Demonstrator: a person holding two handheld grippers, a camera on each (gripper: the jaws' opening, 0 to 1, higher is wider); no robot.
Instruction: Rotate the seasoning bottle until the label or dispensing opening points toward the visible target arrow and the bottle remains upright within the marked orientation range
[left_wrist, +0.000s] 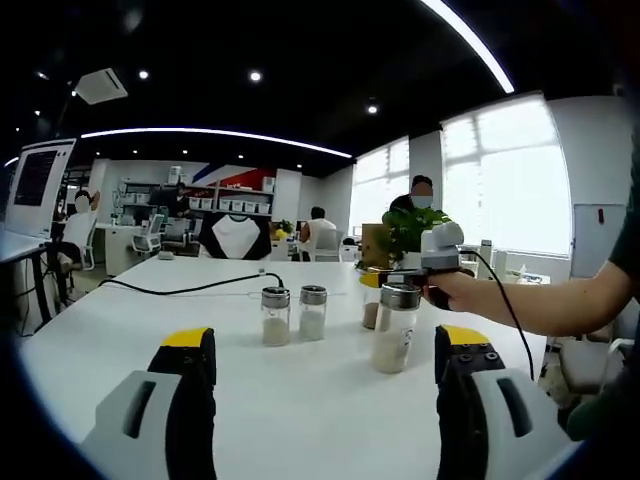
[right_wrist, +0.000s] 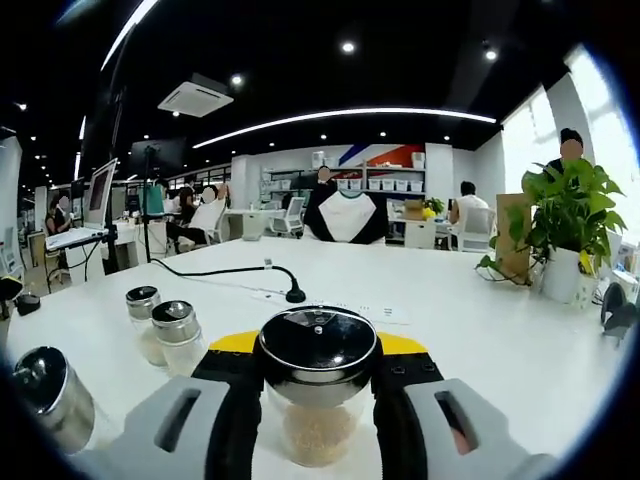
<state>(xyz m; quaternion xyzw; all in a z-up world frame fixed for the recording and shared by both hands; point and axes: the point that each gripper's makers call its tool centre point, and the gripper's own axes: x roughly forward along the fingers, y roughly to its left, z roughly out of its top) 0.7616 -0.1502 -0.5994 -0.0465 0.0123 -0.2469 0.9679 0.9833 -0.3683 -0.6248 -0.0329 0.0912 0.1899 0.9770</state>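
Note:
A glass seasoning bottle (right_wrist: 318, 428) with a shiny metal lid and pale grains stands upright between my right gripper's (right_wrist: 318, 343) yellow-tipped jaws, which press on its sides. From the left gripper view this bottle (left_wrist: 371, 312) is half hidden behind a nearer bottle (left_wrist: 393, 330); the right gripper (left_wrist: 385, 280) reaches in from the right, held by a hand. My left gripper (left_wrist: 325, 345) is open, low over the white table, short of the bottles. Two more bottles (left_wrist: 275, 317) (left_wrist: 313, 312) stand side by side to the left.
A black cable (left_wrist: 180, 290) runs across the white table (left_wrist: 150, 320) to a small stand (right_wrist: 294, 295). A potted plant (right_wrist: 565, 225) stands at the table's right. The person's forearm (left_wrist: 560, 300) crosses on the right. People sit at desks behind.

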